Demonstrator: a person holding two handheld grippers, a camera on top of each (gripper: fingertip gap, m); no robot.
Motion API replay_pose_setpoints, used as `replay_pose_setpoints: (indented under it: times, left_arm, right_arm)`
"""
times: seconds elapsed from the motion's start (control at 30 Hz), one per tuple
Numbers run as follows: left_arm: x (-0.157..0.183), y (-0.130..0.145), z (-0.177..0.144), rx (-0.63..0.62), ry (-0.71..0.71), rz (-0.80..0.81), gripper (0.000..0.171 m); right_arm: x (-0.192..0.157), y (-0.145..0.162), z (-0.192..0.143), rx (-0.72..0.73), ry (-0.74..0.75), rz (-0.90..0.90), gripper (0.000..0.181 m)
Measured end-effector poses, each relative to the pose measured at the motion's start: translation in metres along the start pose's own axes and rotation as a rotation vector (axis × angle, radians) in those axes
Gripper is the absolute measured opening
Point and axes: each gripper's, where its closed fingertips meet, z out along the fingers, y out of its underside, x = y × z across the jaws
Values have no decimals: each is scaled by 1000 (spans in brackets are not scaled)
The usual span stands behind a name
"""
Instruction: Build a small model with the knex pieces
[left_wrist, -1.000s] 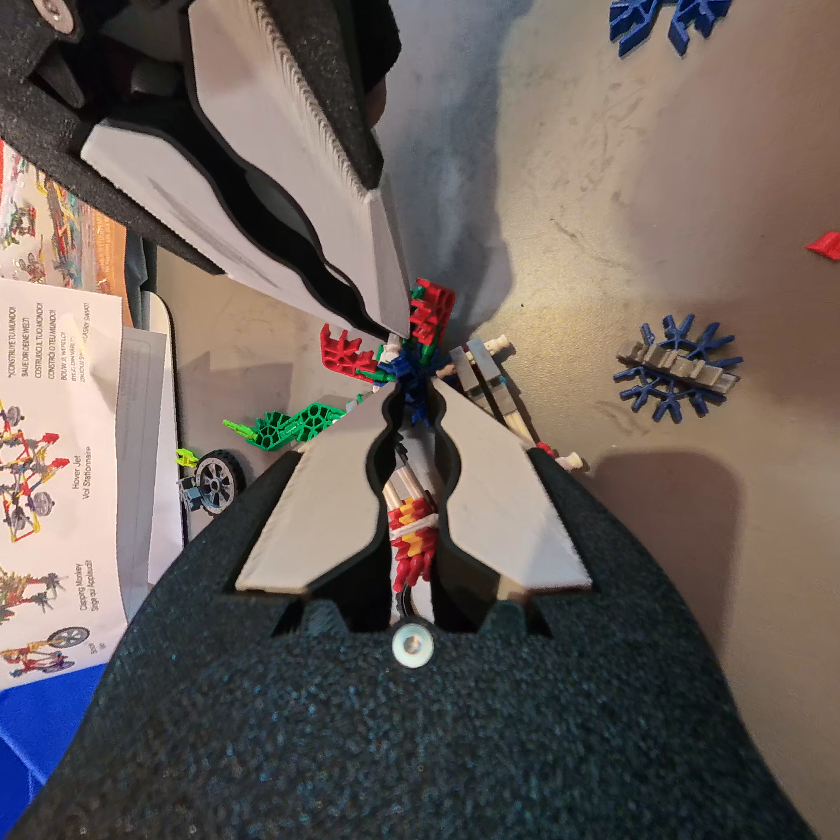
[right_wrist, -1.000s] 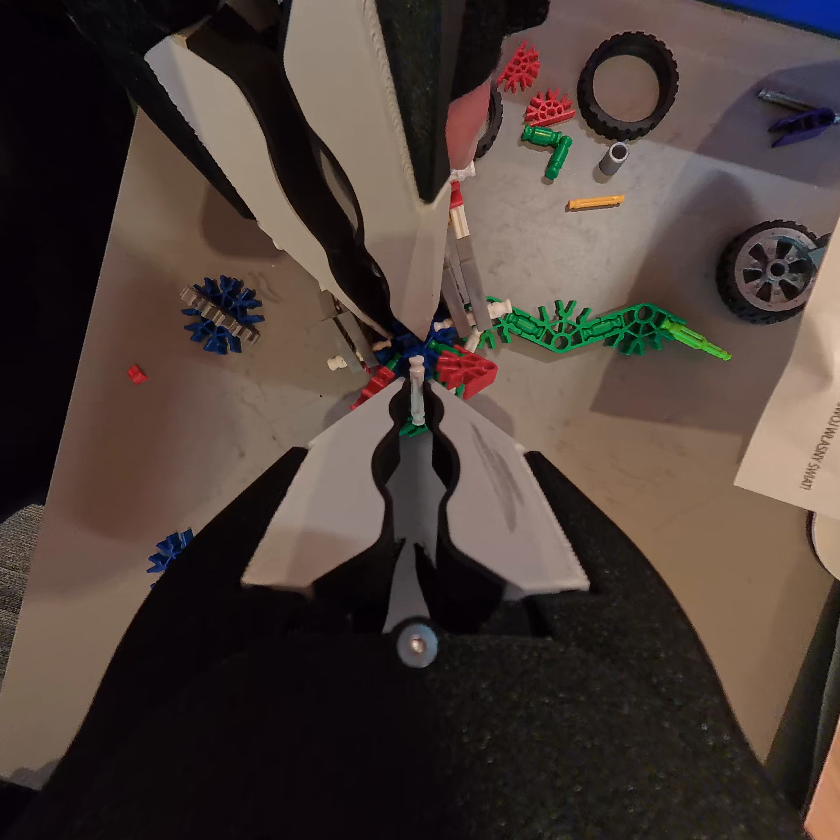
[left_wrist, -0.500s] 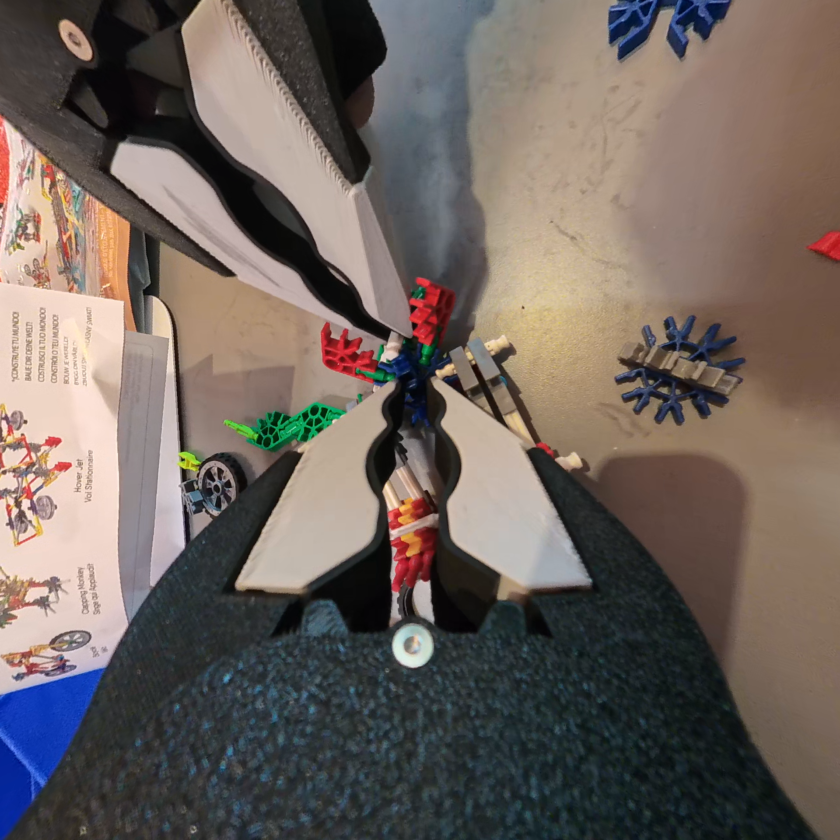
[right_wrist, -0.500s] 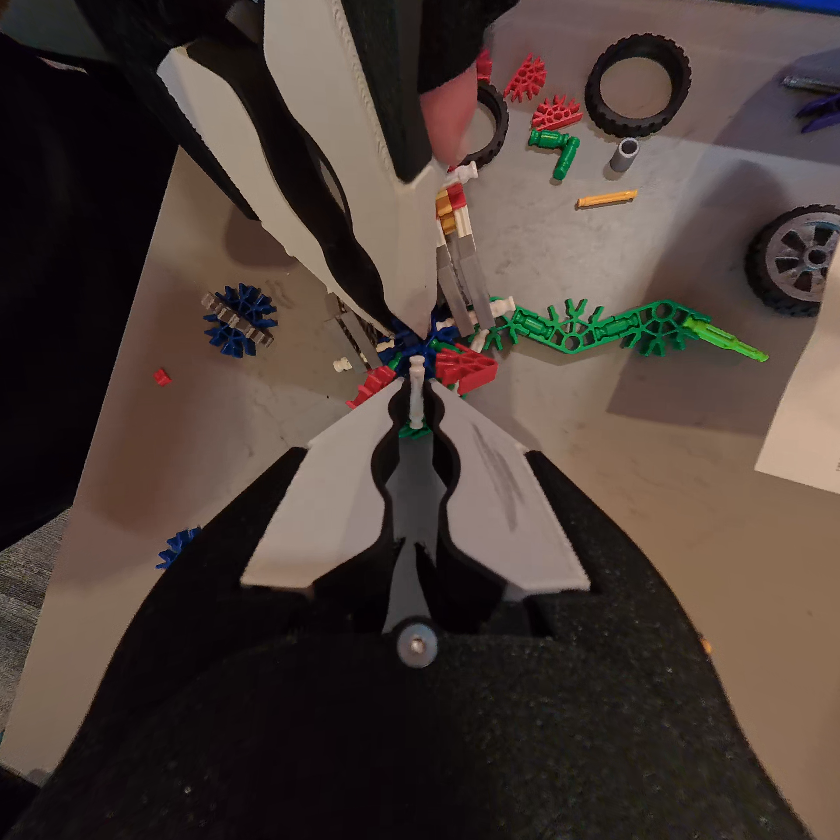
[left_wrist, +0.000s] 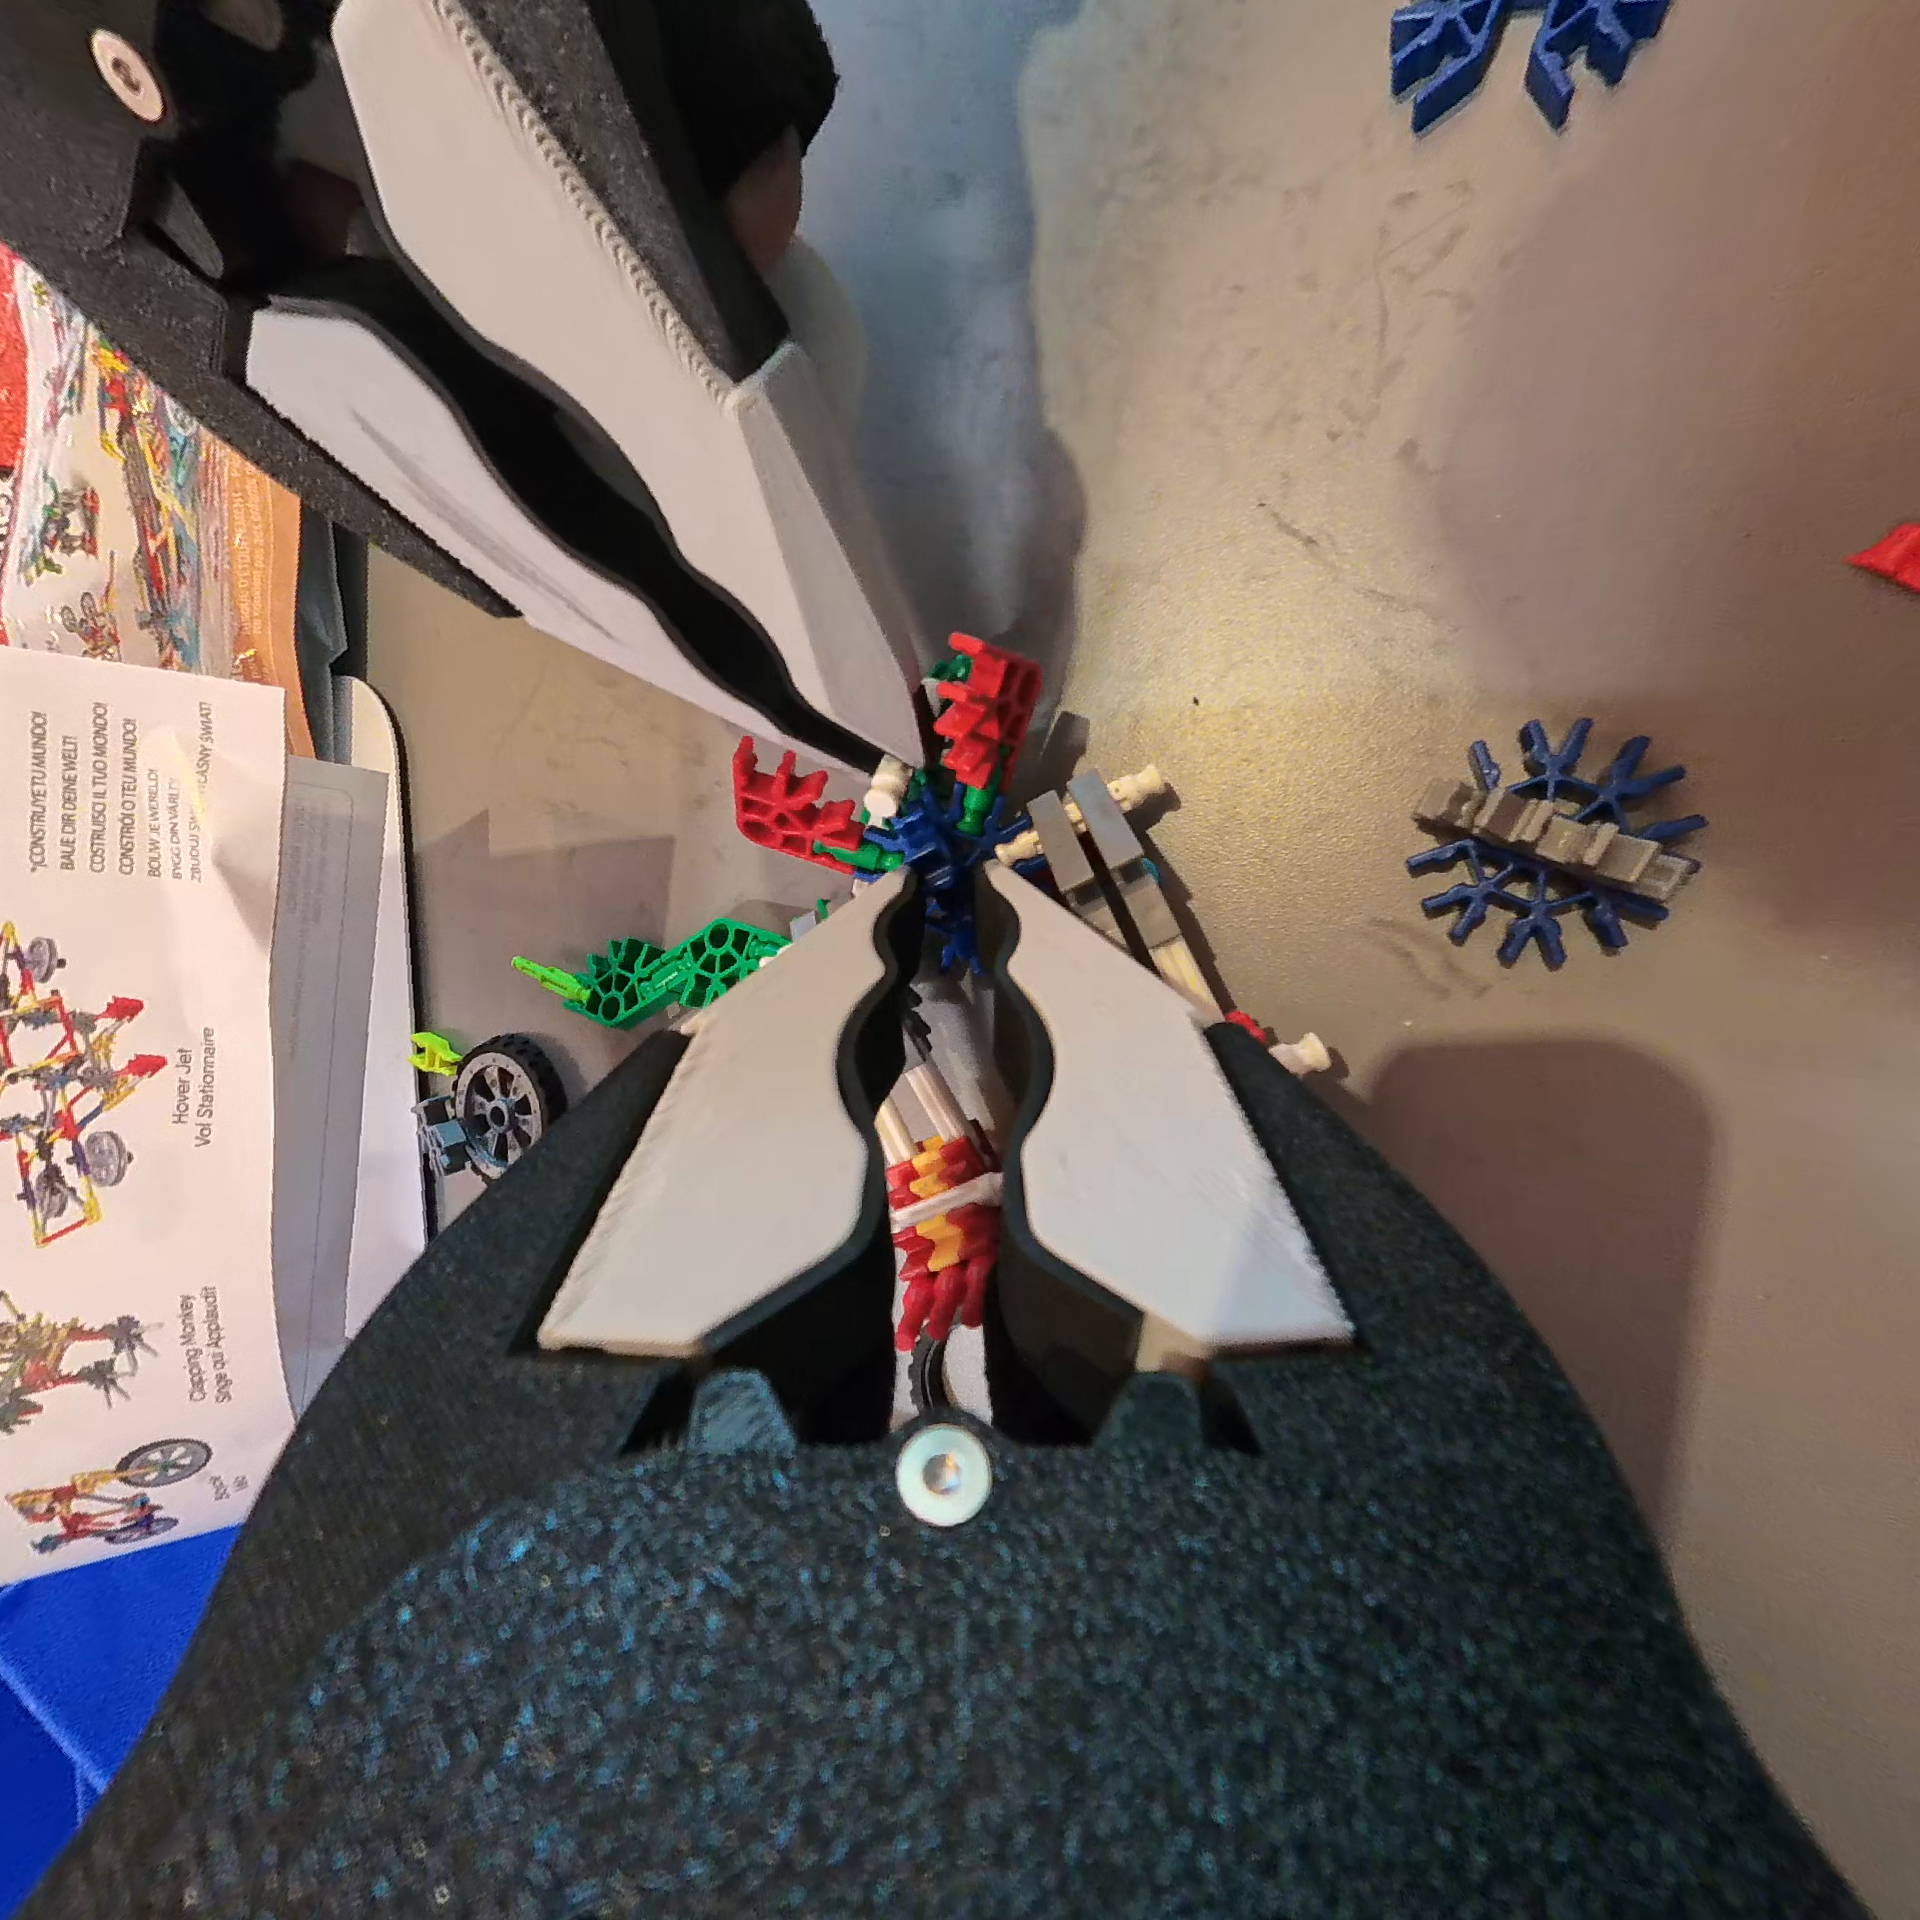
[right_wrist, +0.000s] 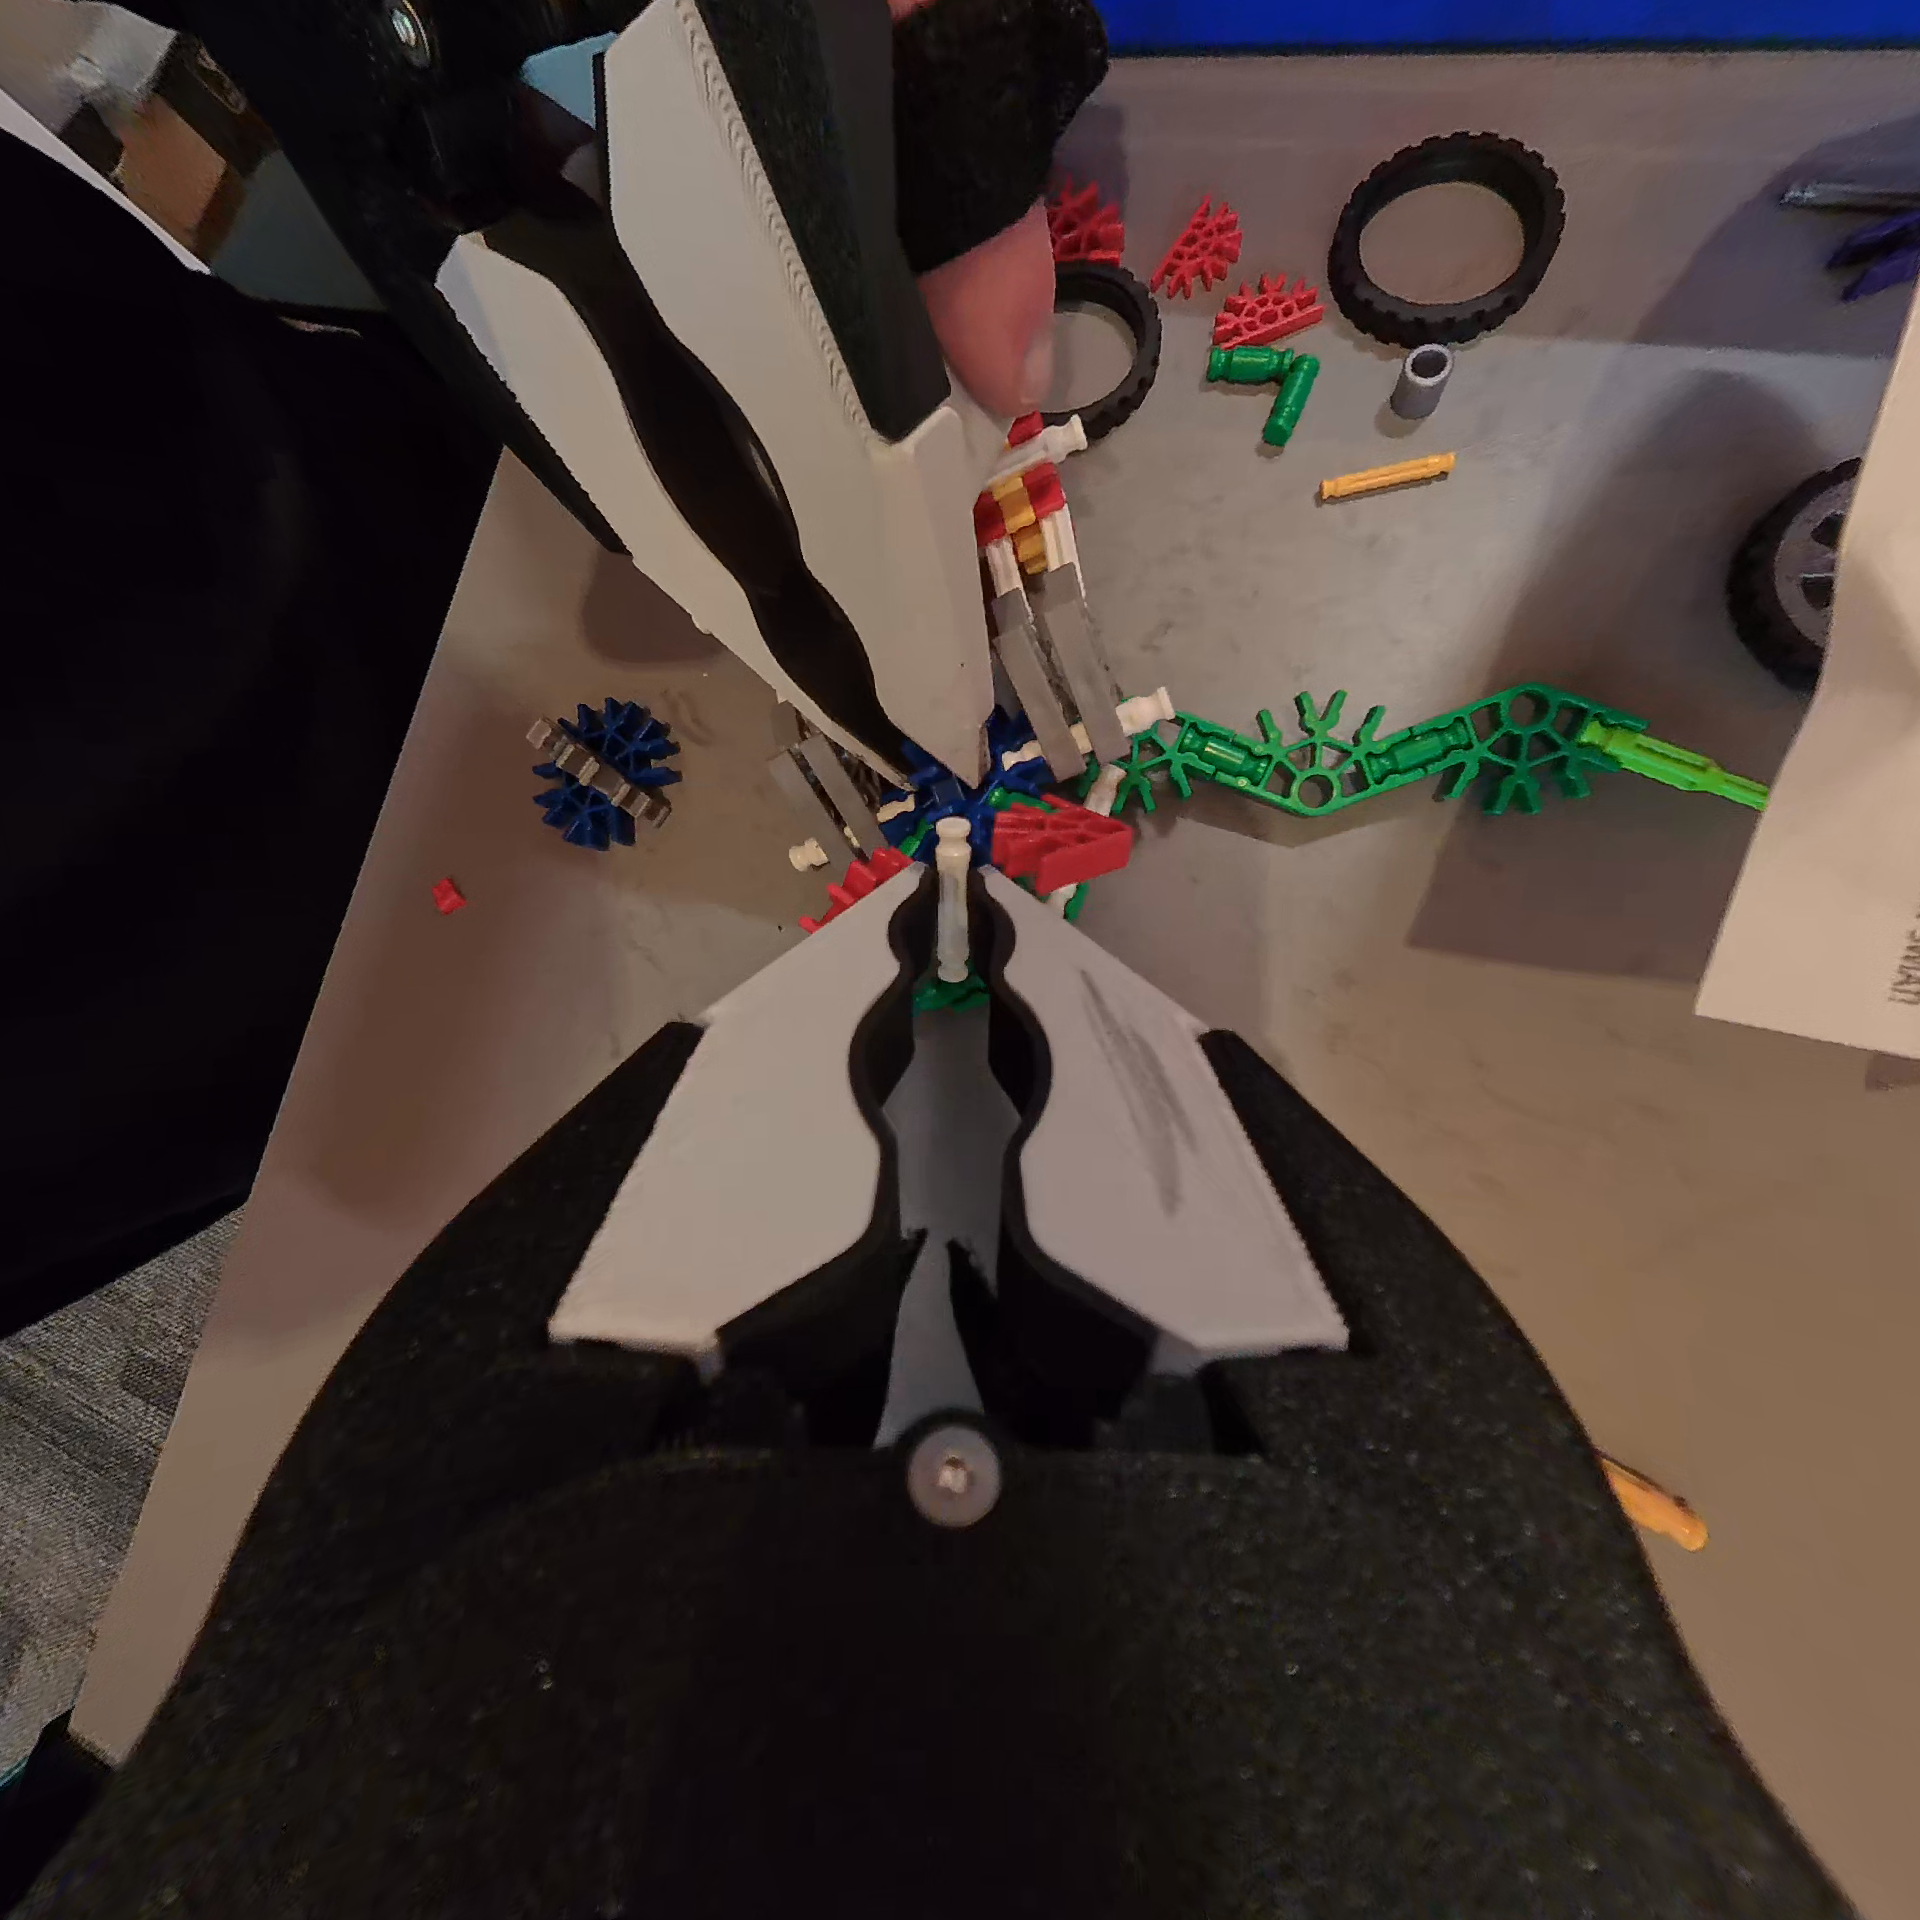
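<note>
Blue hub (left_wrist: 935, 831) sits at the model's centre, raised off the worktop (left_wrist: 1351, 416). My left fingers (left_wrist: 940, 883) pinch it to steady it; my right fingers (right_wrist: 951, 883) pinch a white rod (right_wrist: 953, 914) pointed at it.

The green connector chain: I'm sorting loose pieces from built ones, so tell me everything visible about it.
The green connector chain is glossy plastic: fan-shaped and openwork connectors joined by short dark-green rods, ending in a lime rod at its far end. It lies flat on the grey table in a wavy line. Its near end meets the multicoloured assembly, beside grey bars, where both hand-held grippers converge; neither gripper touches the chain itself.
</note>
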Motion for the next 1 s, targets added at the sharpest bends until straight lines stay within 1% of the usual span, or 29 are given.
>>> replay_pose_setpoints:
  times: [0.33, 0.47, 0.53, 0.6, 0.83, 0.9, 1.0]
  left_arm:
    - [-2, -2, 1, -1, -38, 38, 10]
    - [-8, -5, 0, 2, -128, 135, 20]
    - [-6, -9, -1, 22, -145, 192, 19]
    - [-4, -9, 1, 19, -139, 221, 17]
    - [-5, -12, 1, 14, -151, 319, 21]
    - [-1, -12, 2, 11, -135, 348, 16]
    - [-1, -12, 1, 5, -119, 349, 16]
  right_arm:
    - [3, 3, 4, -66, 92, -63, 5]
    - [2, 4, 7, -67, 98, -67, 5]
    - [1, 4, 9, -66, 92, -66, 5]
    - [1, 5, 10, -69, 92, -67, 5]
    - [0, 8, 14, -74, 93, -69, 5]
    - [0, 8, 15, -75, 91, -71, 5]
    - [0, 9, 15, -80, 94, -75, 5]
